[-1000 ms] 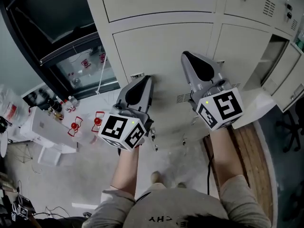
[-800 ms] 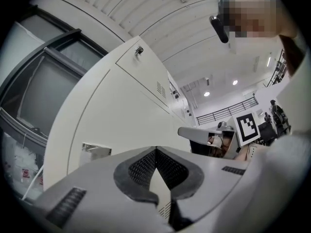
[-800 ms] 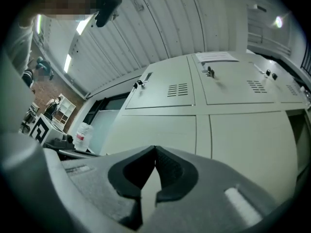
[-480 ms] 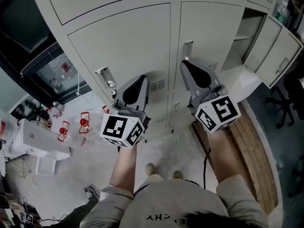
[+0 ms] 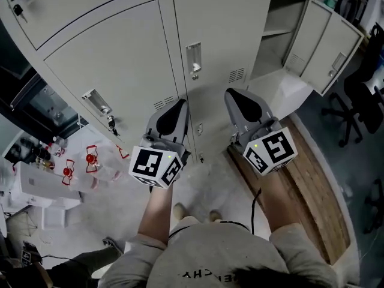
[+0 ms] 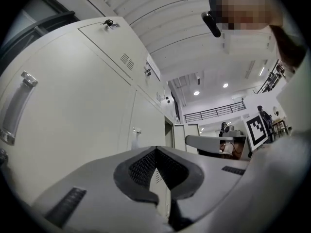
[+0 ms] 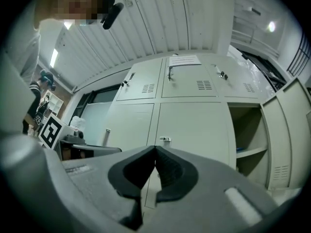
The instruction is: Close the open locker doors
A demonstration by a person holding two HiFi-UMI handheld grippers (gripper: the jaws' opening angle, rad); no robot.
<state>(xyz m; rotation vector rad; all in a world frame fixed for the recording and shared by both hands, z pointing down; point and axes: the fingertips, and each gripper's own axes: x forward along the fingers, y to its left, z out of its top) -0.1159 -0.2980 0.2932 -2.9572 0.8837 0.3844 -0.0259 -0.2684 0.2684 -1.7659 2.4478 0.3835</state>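
A bank of pale grey lockers (image 5: 120, 59) fills the top of the head view. One compartment (image 5: 279, 32) at the upper right stands open, its door (image 5: 327, 50) swung out to the right. My left gripper (image 5: 180, 105) and right gripper (image 5: 234, 95) are side by side in front of the closed doors, left of the open one and apart from them. Both are shut with nothing between the jaws. The left gripper (image 6: 156, 150) looks along the locker fronts. Past the right gripper (image 7: 155, 149), the open compartment (image 7: 248, 140) and its door (image 7: 286, 135) show at the right.
A wooden board (image 5: 312, 185) lies on the floor below the open locker. An office chair (image 5: 354, 101) stands at the far right. Red-and-white items (image 5: 90, 161) and white boxes (image 5: 42, 185) sit on the floor at the left. Keys hang from a closed door's lock (image 5: 111, 123).
The lockers have slid left in the head view and the open compartment has come further into view. Both grippers moved right along the lockers and lower, staying shut.
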